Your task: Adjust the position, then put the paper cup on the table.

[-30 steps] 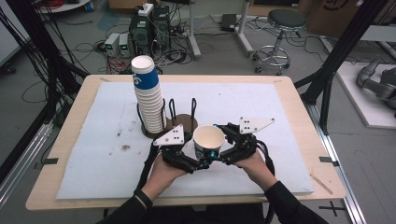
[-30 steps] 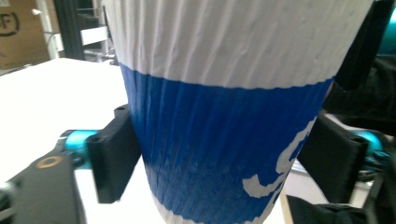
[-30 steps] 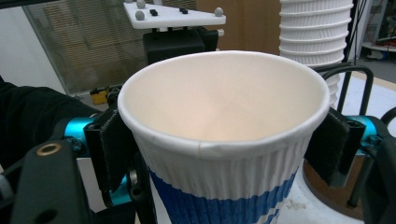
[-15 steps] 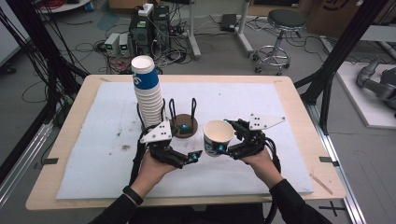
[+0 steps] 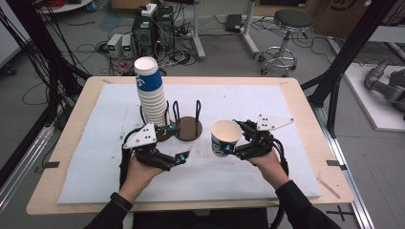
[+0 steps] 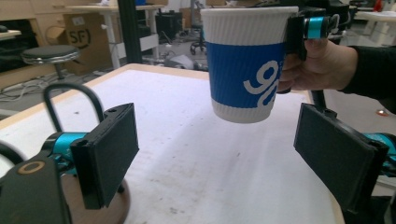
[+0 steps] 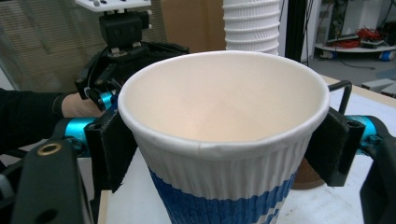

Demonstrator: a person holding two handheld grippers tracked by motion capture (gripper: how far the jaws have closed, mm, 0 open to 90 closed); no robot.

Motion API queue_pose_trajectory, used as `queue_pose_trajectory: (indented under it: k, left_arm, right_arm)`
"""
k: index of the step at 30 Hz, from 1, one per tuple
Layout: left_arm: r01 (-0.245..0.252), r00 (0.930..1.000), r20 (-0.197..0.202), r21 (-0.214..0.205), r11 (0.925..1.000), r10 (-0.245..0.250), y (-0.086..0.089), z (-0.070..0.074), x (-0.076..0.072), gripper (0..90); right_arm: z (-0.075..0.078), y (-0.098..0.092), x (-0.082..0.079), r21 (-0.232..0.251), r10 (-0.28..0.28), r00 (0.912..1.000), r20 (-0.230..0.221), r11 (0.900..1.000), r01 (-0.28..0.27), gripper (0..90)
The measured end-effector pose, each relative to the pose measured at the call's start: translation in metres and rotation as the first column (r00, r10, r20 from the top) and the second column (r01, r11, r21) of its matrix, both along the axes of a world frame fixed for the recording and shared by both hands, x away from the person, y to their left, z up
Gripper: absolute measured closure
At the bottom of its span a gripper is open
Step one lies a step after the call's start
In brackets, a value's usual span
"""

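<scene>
So right now your right gripper [image 5: 228, 147] has the single paper cup [image 5: 224, 137] pinched by its ribbed wall, one pad on each side, and the cup sits upright, mouth up, lifted clear of the white mat [image 5: 296, 143]. Your left gripper [image 5: 185, 156] is holding nothing; its jaws have just been opening and there's only bare mat between them.

The thing that matters for whatever comes next: seen from above, the cup is at about 3 o'clock from the left gripper, near but apart. The tall cup stack [image 5: 150, 93] stands at roughly 10 o'clock from the held cup, and the wire holder [image 5: 188, 128] with its brown base sits between, at 9 o'clock. In the left gripper view the cup [image 6: 247, 65] hangs at 12 o'clock, above and past the open pads, long axis vertical.

My guess is the right hand does the carrying, since it's the one with the grip. The left is nearer the stack, so it could steady it.
</scene>
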State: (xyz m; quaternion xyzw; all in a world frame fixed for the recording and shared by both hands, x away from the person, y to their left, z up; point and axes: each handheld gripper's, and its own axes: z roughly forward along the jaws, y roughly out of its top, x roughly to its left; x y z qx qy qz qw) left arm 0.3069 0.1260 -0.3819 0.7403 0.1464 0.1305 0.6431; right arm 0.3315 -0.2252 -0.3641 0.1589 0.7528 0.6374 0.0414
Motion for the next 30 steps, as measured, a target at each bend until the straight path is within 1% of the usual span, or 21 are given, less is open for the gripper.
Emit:
queue_pose_trajectory:
  k: [2, 4, 6, 8, 14, 20, 22, 24, 30]
  left_arm:
    - [-0.021, 0.9998, 0.003, -0.005, 0.9998, 0.021, 0.0036, -0.0002, -0.001, 13.7]
    - [-0.031, 0.9995, 0.006, -0.016, 0.9994, 0.031, 0.0061, -0.0011, -0.0027, 13.7]
    - [-0.036, 0.9993, 0.005, -0.009, 0.9993, 0.036, 0.0072, -0.0017, -0.0035, 13.7]
    - [-0.039, 0.9992, 0.006, -0.01, 0.9992, 0.039, 0.0069, -0.0022, -0.0036, 13.7]
    - [-0.041, 0.9992, -0.001, 0.005, 0.9991, 0.041, 0.0051, -0.0042, -0.0029, 13.7]
    - [-0.044, 0.999, 0.009, -0.009, 0.999, 0.044, 0.006, -0.0025, -0.0038, 13.7]
    - [-0.048, 0.9988, 0.003, -0.005, 0.9988, 0.048, 0.0067, -0.0034, -0.0028, 13.7]
    - [-0.054, 0.9985, -0.003, -0.006, 0.9985, 0.054, 0.0073, -0.0047, -0.0028, 13.7]
    - [-0.069, 0.9976, 0.009, 0.001, 0.9976, 0.069, 0.009, -0.0042, -0.0051, 13.7]
  right_arm:
    - [-0.0001, -0.0006, 0.0004, 0.001, -0.003, 1.0, 0.002, 1.0, 0.003, 20.7]
    - [0.0006, -0.0011, -0.0004, 0.002, -0.006, 1.0, 0.006, 1.0, 0.006, 20.7]
    - [0.0007, -0.0012, -0.0008, 0.003, -0.006, 0.9999, 0.008, 1.0, 0.006, 20.7]
    - [0.0006, -0.0009, -0.0008, -0.001, -0.003, 0.9999, 0.01, 1.0, 0.003, 20.7]
    - [0.0007, -0.0011, -0.0008, -0.008, -0.009, 0.9999, 0.012, 0.9999, 0.009, 20.7]
    - [0.0035, -0.0023, -0.0018, 0.002, -0.013, 0.9997, 0.022, 0.9999, 0.013, 20.7]
    - [0.0044, -0.0035, -0.0019, 0.009, -0.016, 0.9995, 0.026, 0.9998, 0.016, 20.7]
    - [0.0045, -0.0045, -0.002, 0.005, -0.017, 0.9996, 0.023, 0.9998, 0.017, 20.7]
    - [0.0046, -0.0046, -0.0017, 0.0, -0.022, 0.9993, 0.03, 0.9998, 0.022, 20.7]
